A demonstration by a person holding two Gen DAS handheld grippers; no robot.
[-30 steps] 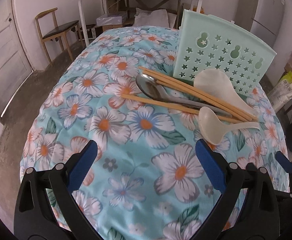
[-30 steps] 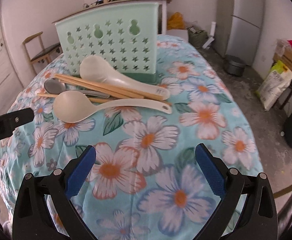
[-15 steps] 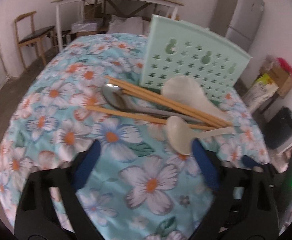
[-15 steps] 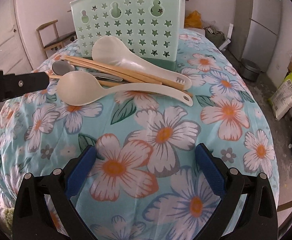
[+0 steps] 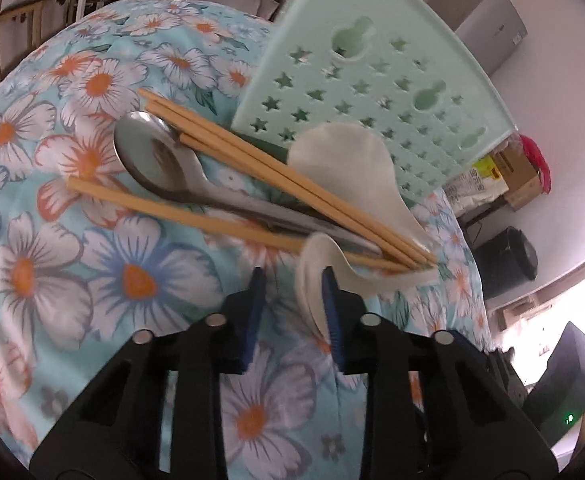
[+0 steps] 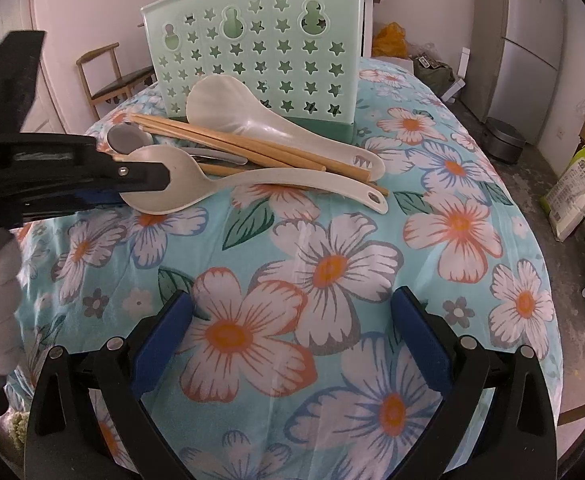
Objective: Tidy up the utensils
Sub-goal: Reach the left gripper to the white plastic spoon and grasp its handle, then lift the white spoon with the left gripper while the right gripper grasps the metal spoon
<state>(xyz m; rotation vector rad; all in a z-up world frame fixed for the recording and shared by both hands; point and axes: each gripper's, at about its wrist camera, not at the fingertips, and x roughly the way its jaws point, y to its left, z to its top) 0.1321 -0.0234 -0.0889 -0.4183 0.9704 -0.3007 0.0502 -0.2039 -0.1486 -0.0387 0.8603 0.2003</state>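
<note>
Looking across the desk under its turquoise cloth printed with orange-centred flowers [image 6: 332, 272], I have the mint-green plastic utensil caddy pierced with star holes [image 6: 260, 60] standing upright at the far side, with the utensil pile lying right at its foot.

In that pile the broad white plastic rice paddle [image 6: 228, 108] sits nearest the caddy, the bundle of pale wooden chopsticks [image 6: 228, 142] crosses it, a steel spoon [image 5: 152, 156] lies beneath them, and the cream plastic serving spoon [image 6: 252, 180] lies closest to me.

That cream spoon is what the coming move turns on. Its long axis runs side to side across the desk, bowl towards my left hand and the handle, with its hanging hole, trailing off to the right. My left gripper [image 5: 292, 304] is by far the nearer; its fingers [image 5: 330, 312] are closing around the rim of the bowl, which sits between them, one blue pad against it and the other not yet touching.

My right gripper [image 6: 292, 328] hangs well short of the pile, fingers spread wide over bare cloth and holding nothing.

The spoon looks smooth, matte and light; I judge a rim grip may let it pivot.
</note>
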